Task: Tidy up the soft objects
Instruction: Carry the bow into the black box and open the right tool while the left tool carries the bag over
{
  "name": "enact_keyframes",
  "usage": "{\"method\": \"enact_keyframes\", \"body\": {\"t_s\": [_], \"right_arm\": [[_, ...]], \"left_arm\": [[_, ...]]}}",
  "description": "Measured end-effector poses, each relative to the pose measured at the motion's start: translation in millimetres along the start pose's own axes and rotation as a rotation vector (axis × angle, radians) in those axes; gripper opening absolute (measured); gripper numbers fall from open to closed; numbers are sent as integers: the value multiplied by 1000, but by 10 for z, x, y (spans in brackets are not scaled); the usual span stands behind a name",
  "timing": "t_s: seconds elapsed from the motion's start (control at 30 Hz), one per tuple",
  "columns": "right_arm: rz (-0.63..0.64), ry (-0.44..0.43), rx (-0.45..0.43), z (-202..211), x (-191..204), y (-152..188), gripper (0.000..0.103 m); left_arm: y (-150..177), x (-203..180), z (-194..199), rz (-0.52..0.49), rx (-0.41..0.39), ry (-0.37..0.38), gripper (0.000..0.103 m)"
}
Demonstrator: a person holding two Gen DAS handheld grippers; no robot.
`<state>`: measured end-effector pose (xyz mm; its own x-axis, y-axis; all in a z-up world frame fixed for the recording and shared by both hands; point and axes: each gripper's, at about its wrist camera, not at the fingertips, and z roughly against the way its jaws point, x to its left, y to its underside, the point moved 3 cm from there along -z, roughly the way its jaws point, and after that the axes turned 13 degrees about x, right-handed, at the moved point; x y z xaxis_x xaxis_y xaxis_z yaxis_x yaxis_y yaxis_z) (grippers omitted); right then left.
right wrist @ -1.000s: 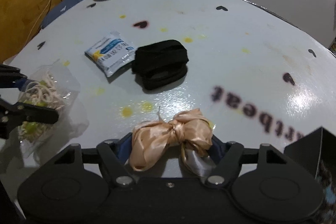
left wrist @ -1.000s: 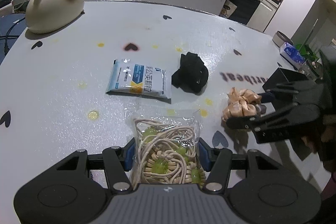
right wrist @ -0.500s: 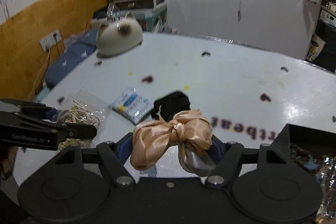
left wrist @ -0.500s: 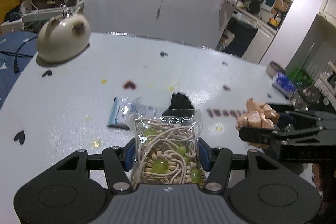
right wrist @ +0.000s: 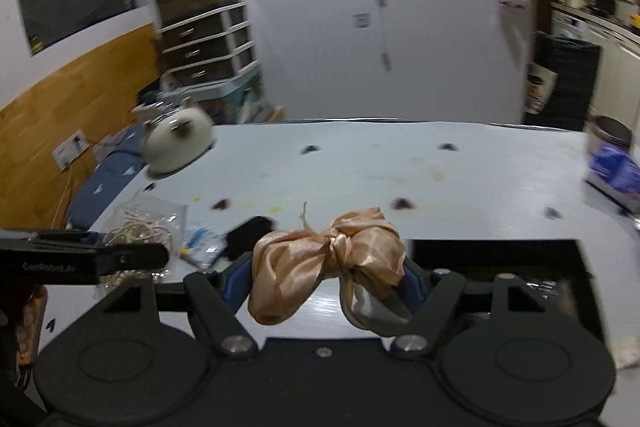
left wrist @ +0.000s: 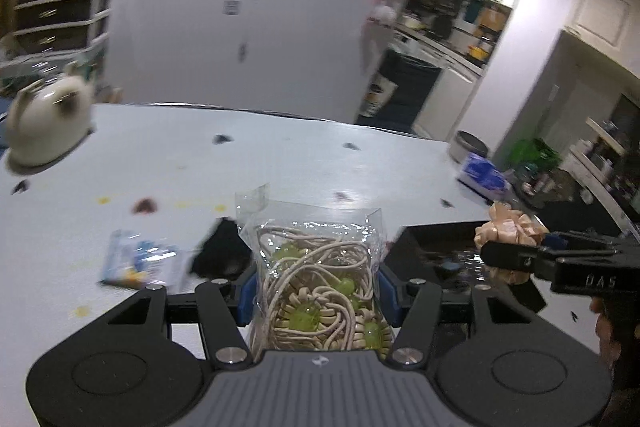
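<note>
My left gripper [left wrist: 316, 291] is shut on a clear bag of beige cord and green beads [left wrist: 316, 283], held up above the white table [left wrist: 280, 155]. My right gripper [right wrist: 328, 275] is shut on a peach satin bow [right wrist: 328, 251], also raised; the bow shows in the left wrist view [left wrist: 510, 231] too. The bag shows at the left of the right wrist view [right wrist: 140, 227]. A black cloth bundle [left wrist: 220, 255] and a blue-and-white packet [left wrist: 140, 259] lie on the table. A black box [right wrist: 500, 259] sits just ahead of the bow.
A cream cat-shaped ornament [left wrist: 46, 131] stands at the table's far left. A blue tissue pack [right wrist: 614, 171] lies at the right edge. Drawers and kitchen clutter lie beyond the table.
Both grippers have risen well above the table and tilted up, each keeping its object. The view now shifts right, with the black box coming under the bow.
</note>
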<state>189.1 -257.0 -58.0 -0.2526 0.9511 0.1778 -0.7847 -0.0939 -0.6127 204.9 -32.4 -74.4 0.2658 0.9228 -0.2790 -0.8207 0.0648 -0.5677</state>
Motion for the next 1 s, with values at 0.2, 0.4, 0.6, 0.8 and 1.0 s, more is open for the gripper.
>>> {"method": "enact_keyframes", "body": {"t_s": [0.2, 0.4, 0.6, 0.8, 1.0], "right_arm": [[-56, 62, -24, 327, -662, 123, 74], [-128, 116, -52, 622, -1259, 302, 74], [-179, 153, -61, 823, -1713, 456, 74], [-213, 165, -62, 907, -1974, 519, 74], [-213, 153, -42, 833, -2074, 498, 74]], "left_arm": [[-162, -597, -346, -139, 25, 89, 57], [-274, -1209, -780, -331, 82, 186, 57], [-292, -1711, -1263, -533, 168, 268, 57], [-236, -2061, -1707, -745, 299, 348, 58], [-245, -2329, -2088, -882, 390, 415, 58]]}}
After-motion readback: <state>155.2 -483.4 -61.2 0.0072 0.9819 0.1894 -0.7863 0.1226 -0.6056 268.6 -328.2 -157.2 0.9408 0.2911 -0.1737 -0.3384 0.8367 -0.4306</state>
